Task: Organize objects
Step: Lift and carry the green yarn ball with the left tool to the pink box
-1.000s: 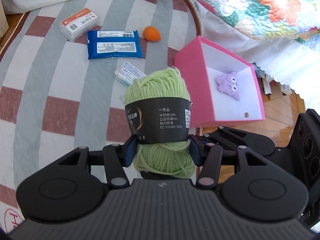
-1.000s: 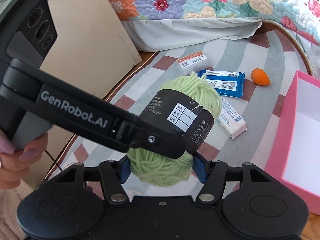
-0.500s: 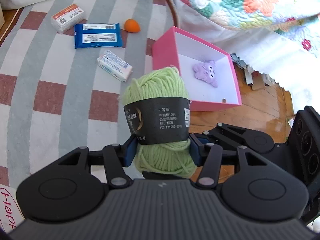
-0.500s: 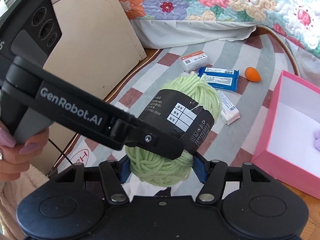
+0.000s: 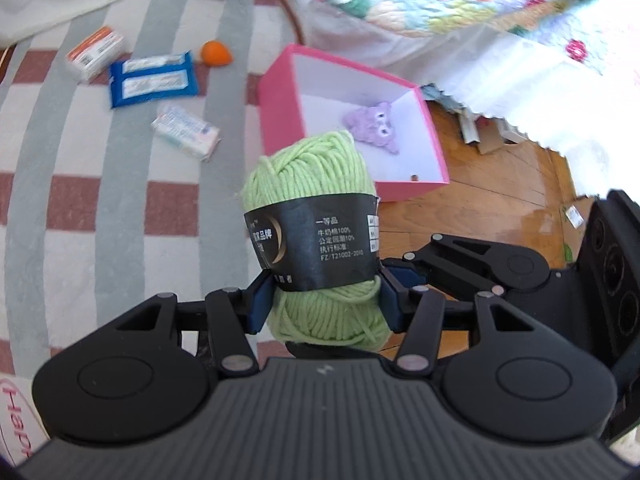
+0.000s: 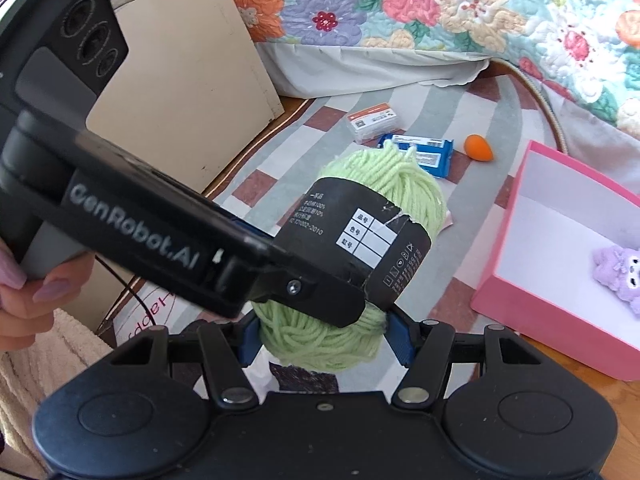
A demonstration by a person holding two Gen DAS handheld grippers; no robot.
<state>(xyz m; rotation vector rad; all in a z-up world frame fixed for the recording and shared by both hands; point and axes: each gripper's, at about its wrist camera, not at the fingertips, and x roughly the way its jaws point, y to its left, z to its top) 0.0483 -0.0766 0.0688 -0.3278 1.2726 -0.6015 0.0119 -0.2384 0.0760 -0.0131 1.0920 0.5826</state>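
Gripping one green yarn ball (image 5: 316, 236), both grippers' fingers (image 5: 260, 304) clamp it above the striped rug (image 5: 100, 208).

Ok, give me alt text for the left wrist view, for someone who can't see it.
The left gripper grips a green ball of yarn with a black label, held above a striped rug. Beyond it is an open pink box holding a purple plush toy, with packets and an orange sponge on the rug.

Striped rug (image 5: 100, 184) bears pink box (image 5: 280, 112), blue packet (image 5: 154, 84), orange sponge (image 5: 216, 53).
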